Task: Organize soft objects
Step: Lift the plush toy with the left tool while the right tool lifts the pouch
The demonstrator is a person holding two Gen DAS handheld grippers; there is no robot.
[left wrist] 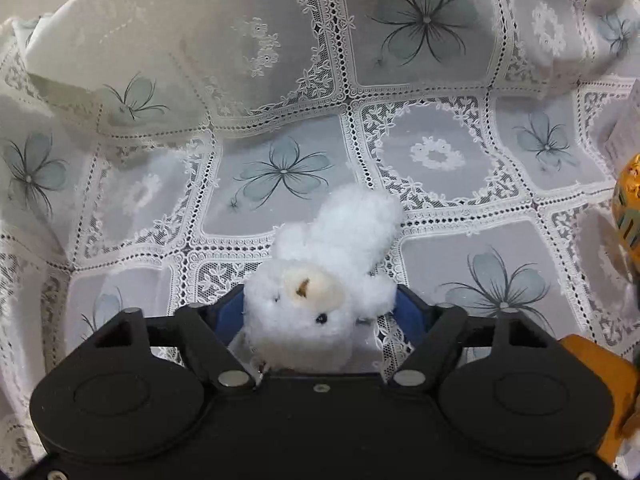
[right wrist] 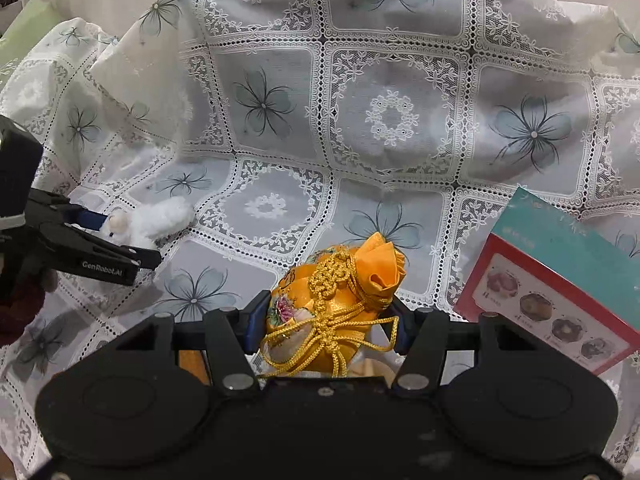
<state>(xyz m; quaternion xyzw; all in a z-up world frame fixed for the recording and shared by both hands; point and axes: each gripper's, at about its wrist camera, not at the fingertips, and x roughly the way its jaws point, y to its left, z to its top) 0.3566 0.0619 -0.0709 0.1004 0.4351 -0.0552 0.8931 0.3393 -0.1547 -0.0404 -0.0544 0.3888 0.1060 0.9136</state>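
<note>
Left gripper [left wrist: 320,312]: jaws clamped on the white plush [left wrist: 324,280], head between the blue pads, body lying forward on the lace cloth [left wrist: 440,60]. Right gripper [right wrist: 326,320]: jaws clamped on the yellow pouch [right wrist: 340,300], tied with gold cord, over the same cloth. Left gripper's finger reads "GenRobot.AI" in the right wrist view. A teal and red box [right wrist: 560,280] lies near the pouch, right; its print is too small to read.

L gripper [left wrist: 320,312]: jaws clamped, angled down; R gripper [right wrist: 326,320]: jaws clamped, angled down
</note>
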